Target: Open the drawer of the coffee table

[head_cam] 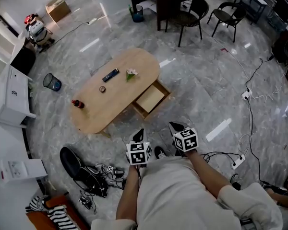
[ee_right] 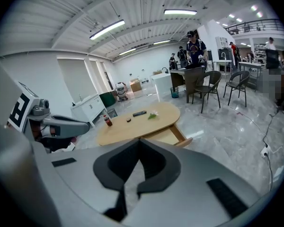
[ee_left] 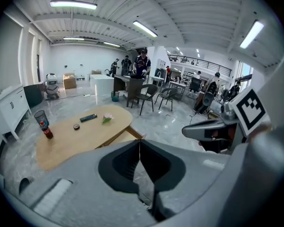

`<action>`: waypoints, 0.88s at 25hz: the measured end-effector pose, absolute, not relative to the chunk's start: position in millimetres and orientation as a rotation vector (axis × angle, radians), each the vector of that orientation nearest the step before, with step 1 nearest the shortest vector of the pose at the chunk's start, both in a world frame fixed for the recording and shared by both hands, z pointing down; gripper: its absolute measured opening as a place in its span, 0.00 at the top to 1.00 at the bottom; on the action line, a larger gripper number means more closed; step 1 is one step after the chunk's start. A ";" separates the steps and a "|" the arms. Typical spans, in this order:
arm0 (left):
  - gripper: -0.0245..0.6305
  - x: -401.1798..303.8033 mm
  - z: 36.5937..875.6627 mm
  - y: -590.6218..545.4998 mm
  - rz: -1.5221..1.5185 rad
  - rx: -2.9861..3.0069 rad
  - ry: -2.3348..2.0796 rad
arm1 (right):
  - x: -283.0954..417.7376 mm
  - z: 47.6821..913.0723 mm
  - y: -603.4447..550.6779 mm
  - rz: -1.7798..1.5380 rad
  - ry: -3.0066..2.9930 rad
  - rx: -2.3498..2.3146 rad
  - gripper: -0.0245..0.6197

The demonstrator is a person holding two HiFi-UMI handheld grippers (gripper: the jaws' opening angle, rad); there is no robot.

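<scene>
The oval wooden coffee table [head_cam: 98,110] stands on the marble floor ahead of me. Its drawer [head_cam: 151,98] is pulled out on the side facing me and looks empty inside. My left gripper [head_cam: 139,134] and right gripper [head_cam: 175,127] hover side by side short of the drawer, apart from it. Both are shut with nothing between their jaws. In the left gripper view the shut tips [ee_left: 140,143] point toward the table [ee_left: 80,136]. The right gripper view shows its shut tips [ee_right: 139,143] below the open drawer [ee_right: 168,136].
On the tabletop lie a remote [head_cam: 110,74], a small flower [head_cam: 131,73], a round lid [head_cam: 102,89] and a red bottle [head_cam: 78,103]. A mesh bin [head_cam: 52,82] and white cabinet [head_cam: 12,97] stand left. Black chairs [head_cam: 189,13] stand behind. Cables and a power strip [head_cam: 237,162] lie right.
</scene>
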State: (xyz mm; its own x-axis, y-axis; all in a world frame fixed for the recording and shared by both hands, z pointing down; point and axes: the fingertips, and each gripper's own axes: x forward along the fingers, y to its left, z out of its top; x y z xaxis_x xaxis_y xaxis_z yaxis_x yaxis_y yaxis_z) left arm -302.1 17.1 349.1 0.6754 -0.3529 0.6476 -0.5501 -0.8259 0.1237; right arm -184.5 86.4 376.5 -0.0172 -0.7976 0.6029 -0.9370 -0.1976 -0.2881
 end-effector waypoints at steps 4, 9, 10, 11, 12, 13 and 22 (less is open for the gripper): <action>0.94 -299.1 349.4 17.1 0.912 2.591 -0.708 | -182.5 376.6 86.1 1.009 -1.848 2.034 0.94; 0.94 -296.1 348.5 18.6 0.908 2.592 -0.706 | -181.9 374.7 86.7 0.993 -1.859 2.031 0.94; 0.94 -296.5 348.9 19.1 0.912 2.594 -0.705 | -181.9 374.9 86.8 0.991 -1.858 2.031 0.94; 0.94 -297.6 349.5 19.4 0.915 2.592 -0.705 | -182.0 375.2 86.9 0.990 -1.858 2.031 0.94; 0.94 -299.1 350.0 19.1 0.916 2.589 -0.708 | -182.2 375.6 86.7 0.990 -1.857 2.031 0.94; 0.94 -300.9 350.3 18.5 0.914 2.584 -0.714 | -182.6 375.9 86.4 0.989 -1.858 2.030 0.94; 0.94 -309.3 352.1 11.7 0.895 2.568 -0.738 | -187.8 379.4 81.1 0.980 -1.857 2.011 0.94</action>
State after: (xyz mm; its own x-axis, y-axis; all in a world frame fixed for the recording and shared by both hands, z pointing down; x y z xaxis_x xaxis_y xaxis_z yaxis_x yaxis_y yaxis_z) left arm -309.3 11.7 352.1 0.6699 -0.3642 0.6470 -0.5661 -0.8144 0.1277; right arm -187.8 81.1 379.4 -0.0289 -0.7931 0.6084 -0.9499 -0.1678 -0.2638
